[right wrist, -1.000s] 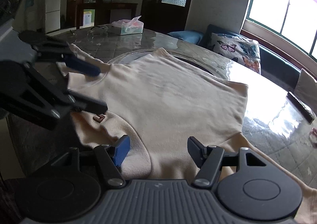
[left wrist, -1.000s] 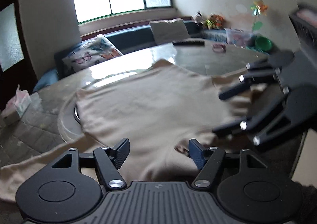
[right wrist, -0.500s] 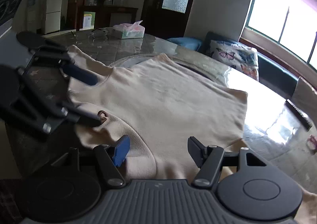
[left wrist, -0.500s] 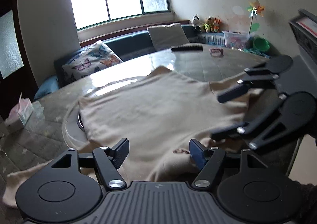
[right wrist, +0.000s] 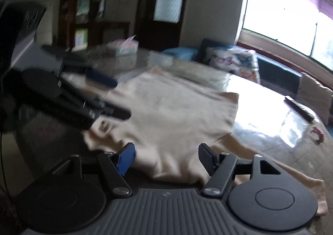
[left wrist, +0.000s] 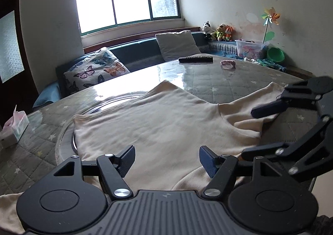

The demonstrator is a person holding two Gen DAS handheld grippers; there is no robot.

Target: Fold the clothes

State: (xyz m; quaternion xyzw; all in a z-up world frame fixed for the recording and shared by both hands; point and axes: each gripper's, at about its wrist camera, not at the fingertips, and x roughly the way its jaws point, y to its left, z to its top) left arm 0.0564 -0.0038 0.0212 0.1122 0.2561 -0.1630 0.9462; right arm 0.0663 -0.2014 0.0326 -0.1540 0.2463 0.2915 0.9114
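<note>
Left claw (left wrist: 165,159): fingers spread wide, nothing between them, hovering just above the near hem of the shirt (left wrist: 166,122). Right claw (right wrist: 165,158): likewise spread and empty, poised over the near edge of the same shirt; this view is motion-blurred, so contact with the cloth cannot be confirmed.

The cream shirt lies spread flat on the counter (left wrist: 229,81), partly over a round glass turntable (left wrist: 68,131). One sleeve (left wrist: 256,97) runs out to the right of the left view, bunched near the right claw, which appears there with fingers apart.

Step in hand, as judged: taking hold of the near edge ahead of a fold. To do it well, lower each claw until one finger slides under the cloth, pinch a single layer at matching points, then lift evenly so the fold line stays straight. Flatten the bunched sleeve first.

Farther back on the counter: a tissue box (left wrist: 14,129), a remote control (left wrist: 195,59) and a small pink item (left wrist: 228,64).
</note>
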